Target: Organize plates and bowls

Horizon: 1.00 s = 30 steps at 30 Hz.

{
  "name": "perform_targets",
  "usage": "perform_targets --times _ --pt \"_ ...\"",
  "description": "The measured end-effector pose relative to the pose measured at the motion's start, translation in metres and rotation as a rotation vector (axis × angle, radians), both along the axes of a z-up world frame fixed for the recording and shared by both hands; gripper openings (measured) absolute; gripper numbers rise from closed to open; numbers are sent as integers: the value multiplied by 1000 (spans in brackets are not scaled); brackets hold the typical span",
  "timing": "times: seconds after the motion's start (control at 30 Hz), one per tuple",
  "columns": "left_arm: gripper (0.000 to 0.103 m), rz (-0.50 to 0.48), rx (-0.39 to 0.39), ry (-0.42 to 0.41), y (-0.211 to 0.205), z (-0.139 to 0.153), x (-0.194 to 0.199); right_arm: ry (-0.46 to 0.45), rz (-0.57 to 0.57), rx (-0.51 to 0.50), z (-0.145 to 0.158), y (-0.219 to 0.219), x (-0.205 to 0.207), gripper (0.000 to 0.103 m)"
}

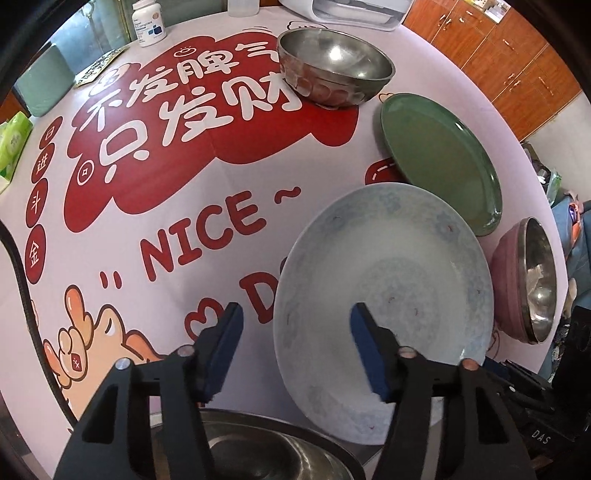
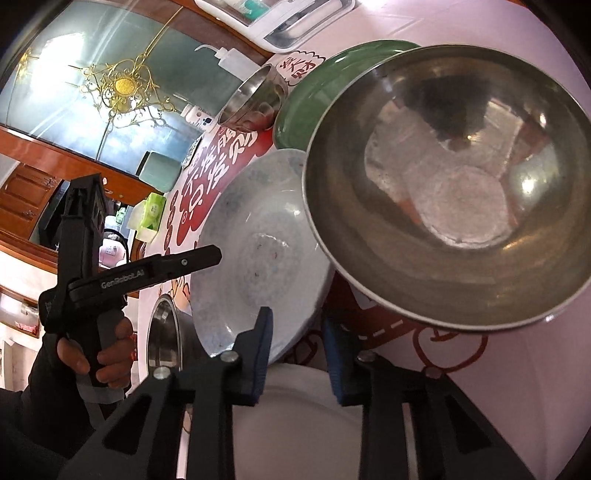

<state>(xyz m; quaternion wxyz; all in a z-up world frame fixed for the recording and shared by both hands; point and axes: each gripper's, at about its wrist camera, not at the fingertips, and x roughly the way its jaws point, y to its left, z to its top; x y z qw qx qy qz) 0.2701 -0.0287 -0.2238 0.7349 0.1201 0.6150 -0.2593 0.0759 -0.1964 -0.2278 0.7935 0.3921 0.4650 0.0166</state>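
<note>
A pale blue patterned plate point(image 1: 388, 295) lies on the printed tablecloth, with a green plate point(image 1: 439, 155) beyond it. A steel bowl point(image 1: 332, 66) stands at the back, a pink-sided steel bowl point(image 1: 528, 280) at the right, and another steel bowl point(image 1: 266, 450) right under my left gripper. My left gripper point(image 1: 295, 325) is open and empty, its right finger over the blue plate's near rim. My right gripper point(image 2: 299, 332) is open and empty, above a white plate point(image 2: 295, 417), beside the pink-sided steel bowl point(image 2: 454, 177) and the blue plate point(image 2: 258, 251). The left gripper's handle point(image 2: 110, 280) shows there.
A white dish rack point(image 1: 351, 13) and a white pill bottle point(image 1: 149, 24) stand at the table's far edge. A green tissue pack point(image 1: 13, 144) lies at the left edge. A squeeze bottle point(image 2: 236, 61) stands near the rack. Wooden cabinets point(image 1: 517, 55) lie behind.
</note>
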Motion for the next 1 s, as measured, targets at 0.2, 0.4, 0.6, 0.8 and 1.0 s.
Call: perform_targets --times 0.2,0.4,0.6,0.8,1.0 --pt "39 14 10 21 -5 -8 6 6 8 -9 -2 -1 2 22" --pt "23 16 6 23 -9 -16 8 9 19 -6 -4 -2 4 21" --pt "21 18 -16 31 -8 -17 10 13 28 -14 -5 -1 6 21" --pt "21 35 -50 38 -1 -19 14 13 34 -17 -5 -1 7 21" --pt "20 20 -54 27 4 -20 14 15 53 -34 -4 1 9 21"
